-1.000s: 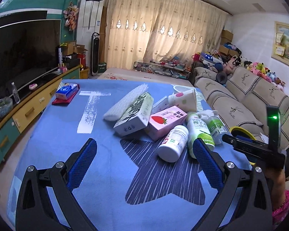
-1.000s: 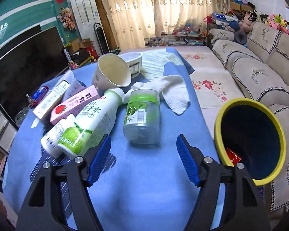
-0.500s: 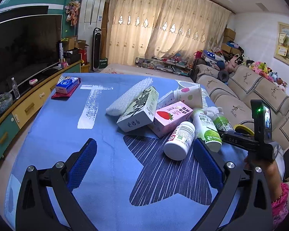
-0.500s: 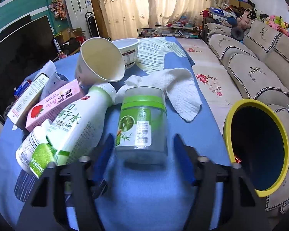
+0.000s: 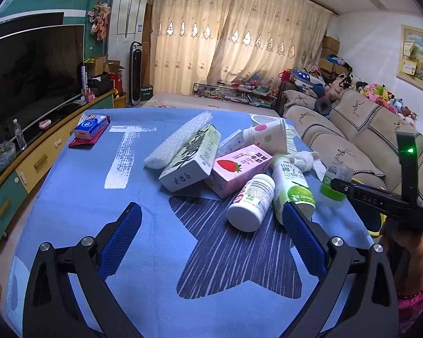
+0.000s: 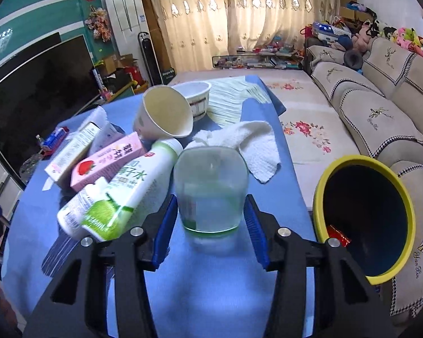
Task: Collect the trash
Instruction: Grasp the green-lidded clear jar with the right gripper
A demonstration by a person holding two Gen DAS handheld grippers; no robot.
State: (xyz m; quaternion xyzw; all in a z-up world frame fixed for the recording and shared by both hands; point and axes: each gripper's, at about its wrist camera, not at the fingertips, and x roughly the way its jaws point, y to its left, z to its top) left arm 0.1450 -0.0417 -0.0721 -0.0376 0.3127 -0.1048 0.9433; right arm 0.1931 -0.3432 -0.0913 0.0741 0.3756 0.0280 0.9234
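Observation:
My right gripper (image 6: 210, 219) is shut on a clear plastic jar with a green label (image 6: 211, 191), lifted a little off the blue tablecloth (image 6: 234, 290); the same jar (image 5: 334, 181) shows at the right of the left wrist view. The yellow-rimmed trash bin (image 6: 403, 197) stands off the table's right side, a red wrapper (image 6: 338, 235) inside. My left gripper (image 5: 211, 236) hangs open over the cloth (image 5: 70, 197), nothing between its fingers. Ahead of it lie a white pill bottle (image 5: 252, 201), a green-and-white drink bottle (image 5: 292, 186), a pink strawberry carton (image 5: 239, 169) and a white carton (image 5: 191, 162).
A paper cup (image 6: 163, 114), a white bowl (image 6: 196, 97), a white paper towel (image 6: 256, 143) and a bubble-wrap roll (image 5: 177, 138) lie further back. A blue box on a red packet (image 5: 91, 129) sits far left. A sofa (image 6: 380, 107) runs along the right, a TV (image 5: 28, 70) on the left.
My right gripper moved forward around the clear jar, closed on it and raised it off the cloth, tilting its base toward the camera. The left gripper stayed in place.

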